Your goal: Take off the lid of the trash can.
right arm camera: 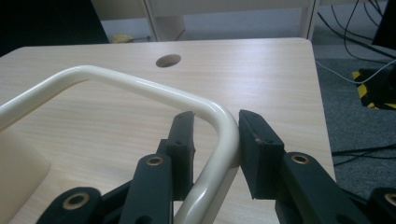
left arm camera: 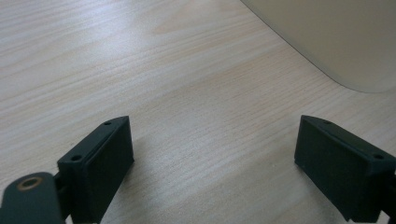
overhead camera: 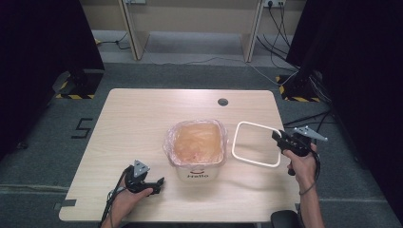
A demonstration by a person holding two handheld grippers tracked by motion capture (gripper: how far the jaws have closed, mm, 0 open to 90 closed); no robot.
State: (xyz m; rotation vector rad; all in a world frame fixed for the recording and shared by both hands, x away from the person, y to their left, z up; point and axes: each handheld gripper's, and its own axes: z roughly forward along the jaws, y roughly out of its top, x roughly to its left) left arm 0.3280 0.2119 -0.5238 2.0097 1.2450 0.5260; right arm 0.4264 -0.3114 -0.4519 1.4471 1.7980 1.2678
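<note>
Wooden table (overhead camera: 142, 118), bin (left arm camera: 336, 42) mostly cropped

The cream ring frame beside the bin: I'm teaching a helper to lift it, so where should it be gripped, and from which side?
Grip the ring frame at its thin rounded bar near the corner on the person's side, coming from the table's right edge, one jaw inside the loop and one outside. The bar is slim and the open middle gives room. The right gripper already straddles it there, away from the lined bin.
</note>
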